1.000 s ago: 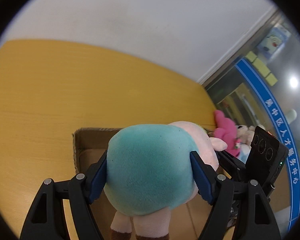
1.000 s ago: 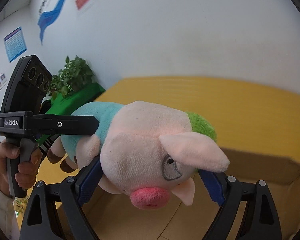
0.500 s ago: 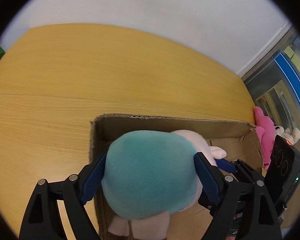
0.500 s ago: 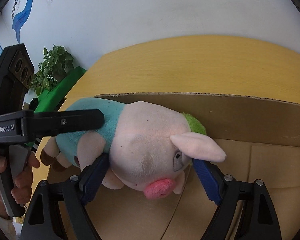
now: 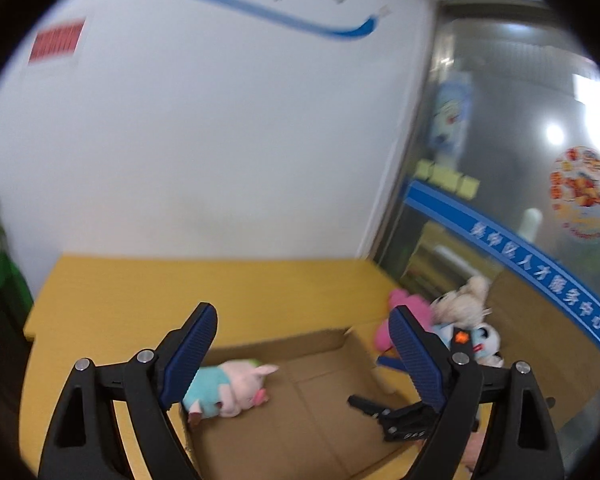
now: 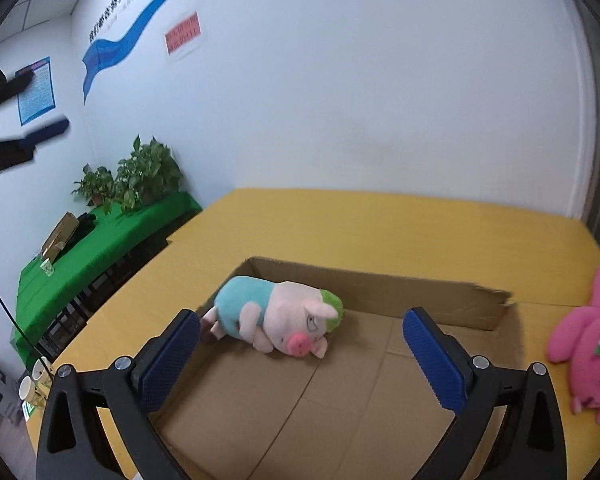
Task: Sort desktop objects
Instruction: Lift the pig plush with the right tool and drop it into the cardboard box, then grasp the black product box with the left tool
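Note:
A plush pig (image 6: 276,316) with a teal body and pink head lies on its side on the floor of an open cardboard box (image 6: 380,292), near its far left corner. It also shows in the left wrist view (image 5: 228,388), inside the box (image 5: 320,412). My right gripper (image 6: 302,354) is open and empty, raised above the box's near side. My left gripper (image 5: 304,348) is open and empty, held above the box. The right gripper's dark fingers (image 5: 384,412) show low at the right of the left wrist view.
The box stands on a yellow table (image 6: 380,224). A pink plush (image 6: 588,340) lies right of the box, with a white plush (image 5: 464,300) and a blue-white plush (image 5: 484,340) beside it. A green-covered table with potted plants (image 6: 140,176) stands at the left.
Both grippers were shut on the plush pig and lowered it into the box. Now both have opened and pulled back and up, and the pig lies free in the box.

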Tool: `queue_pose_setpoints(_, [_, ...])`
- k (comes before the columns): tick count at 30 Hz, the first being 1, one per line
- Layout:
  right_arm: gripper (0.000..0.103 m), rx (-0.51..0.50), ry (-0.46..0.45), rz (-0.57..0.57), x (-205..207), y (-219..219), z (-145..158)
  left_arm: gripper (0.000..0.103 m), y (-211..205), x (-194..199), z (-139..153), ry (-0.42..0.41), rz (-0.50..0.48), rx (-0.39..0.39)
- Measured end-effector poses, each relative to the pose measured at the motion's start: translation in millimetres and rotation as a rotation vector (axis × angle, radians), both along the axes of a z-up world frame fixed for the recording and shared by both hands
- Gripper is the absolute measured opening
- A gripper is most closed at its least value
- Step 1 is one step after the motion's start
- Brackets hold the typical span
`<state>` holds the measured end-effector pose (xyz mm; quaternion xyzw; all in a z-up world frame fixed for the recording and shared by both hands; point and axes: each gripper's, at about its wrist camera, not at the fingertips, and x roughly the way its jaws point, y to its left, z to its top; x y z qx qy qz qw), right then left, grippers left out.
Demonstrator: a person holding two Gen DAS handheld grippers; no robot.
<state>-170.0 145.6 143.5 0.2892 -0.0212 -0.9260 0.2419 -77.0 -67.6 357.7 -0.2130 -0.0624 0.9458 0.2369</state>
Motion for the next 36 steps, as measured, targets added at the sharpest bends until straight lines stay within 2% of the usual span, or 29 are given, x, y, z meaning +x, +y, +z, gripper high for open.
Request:
queue_pose_setpoints(3, [0.103, -0.017, 0.069, 0.001, 58, 25, 25, 0.094, 9, 59, 40, 0.105, -0.004, -0.034])
queue_pose_setpoints(6, [0.103, 0.009, 0.139, -0.012, 119, 52, 40, 0.094, 6, 95, 47, 0.138, 0.007, -0.081])
queue_pose_setpoints(8, [0.103, 0.033, 0.167, -0.028, 149, 54, 45, 0.094, 1, 114, 36, 0.117, 0.022, -0.103])
queue_pose_setpoints(11, [0.103, 0.062, 0.153, -0.052, 182, 60, 44, 0.094, -5, 133, -2, 0.048, 0.053, -0.098])
queue_pose_setpoints(16, [0.103, 0.034, 0.141, -0.097, 224, 71, 31, 0.094, -15, 167, -75, 0.004, 0.073, -0.097])
queue_pose_setpoints(20, [0.103, 0.064, 0.101, -0.125, 246, 72, 16, 0.094, -14, 186, -129, -0.063, 0.058, -0.132])
queue_pose_setpoints(24, [0.103, 0.083, 0.076, -0.125, 264, 69, 1, 0.094, -17, 194, -170, -0.138, 0.035, -0.129])
queue_pose_setpoints(27, [0.103, 0.059, 0.058, -0.072, 278, 66, -13, 0.094, -26, 192, -198, -0.211, 0.028, -0.129])
queue_pose_setpoints(34, [0.103, -0.003, -0.15, 0.163, 291, 30, -67, 0.094, -45, 177, -274, -0.394, 0.022, -0.09])
queue_pose_setpoints(36, [0.103, 0.007, -0.174, 0.199, 295, 19, -79, 0.093, -49, 166, -302, -0.476, 0.034, -0.096])
